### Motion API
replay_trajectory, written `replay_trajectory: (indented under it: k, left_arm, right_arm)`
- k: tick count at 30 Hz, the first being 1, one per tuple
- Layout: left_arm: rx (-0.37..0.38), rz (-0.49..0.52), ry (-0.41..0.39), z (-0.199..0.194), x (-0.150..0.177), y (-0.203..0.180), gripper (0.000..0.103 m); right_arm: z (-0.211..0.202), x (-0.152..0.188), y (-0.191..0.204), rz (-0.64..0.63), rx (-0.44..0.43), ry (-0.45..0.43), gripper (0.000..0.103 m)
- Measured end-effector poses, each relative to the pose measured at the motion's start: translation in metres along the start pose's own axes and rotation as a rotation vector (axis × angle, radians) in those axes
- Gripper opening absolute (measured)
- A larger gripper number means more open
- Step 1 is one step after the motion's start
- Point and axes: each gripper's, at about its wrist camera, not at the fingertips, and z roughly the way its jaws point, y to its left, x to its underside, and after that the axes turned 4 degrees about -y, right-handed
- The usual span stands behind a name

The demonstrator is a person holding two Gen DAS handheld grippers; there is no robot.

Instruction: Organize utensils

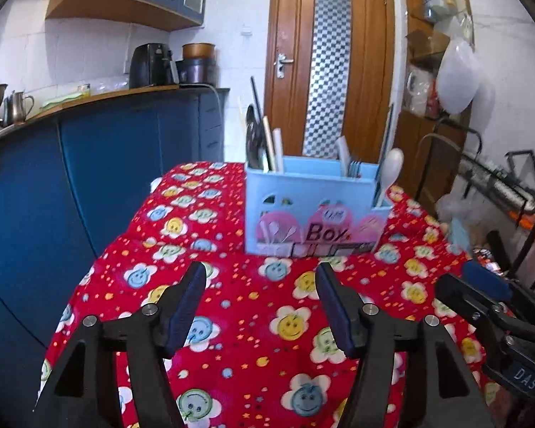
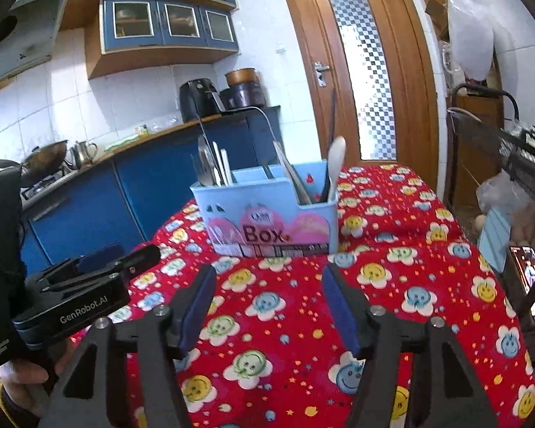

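Utensils (image 1: 353, 169) stand upright in the blue box (image 1: 314, 210) beyond both empty, wide-jawed grippers, left gripper (image 1: 262, 303) and right gripper (image 2: 267, 306); I judge them light, stiff, slippery, best pinched by their exposed upper ends

The lower lengths of every utensil are hidden inside the blue box (image 1: 314, 210); only the tops show above its rim; the white spoon (image 1: 390, 171) sinks into the right-hand compartment, its handle end unseen; the forks (image 1: 355, 168) near the box's middle are too small and soft to count; the print under the word on the box's front is blurred past reading; the red tablecloth (image 1: 253, 306) before the box runs off the bottom edge; to the box's left in the right wrist view, the hand (image 2: 25, 374) under the left gripper (image 2: 100, 264) is cut off by the corner.
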Motion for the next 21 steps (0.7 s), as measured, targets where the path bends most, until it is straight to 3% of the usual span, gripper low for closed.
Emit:
replay_trajectory:
  k: [9, 21]
  left_arm:
    - [-0.039, 0.007, 0.022, 0.017, 0.012, -0.001, 0.066]
    - [-0.053, 0.009, 0.017, 0.022, 0.018, -0.003, 0.066]
  right_arm:
    - [0.011, 0.023, -0.001, -0.022, 0.064, 0.029, 0.083]
    - [0.017, 0.032, -0.005, -0.009, 0.108, 0.017, 0.083]
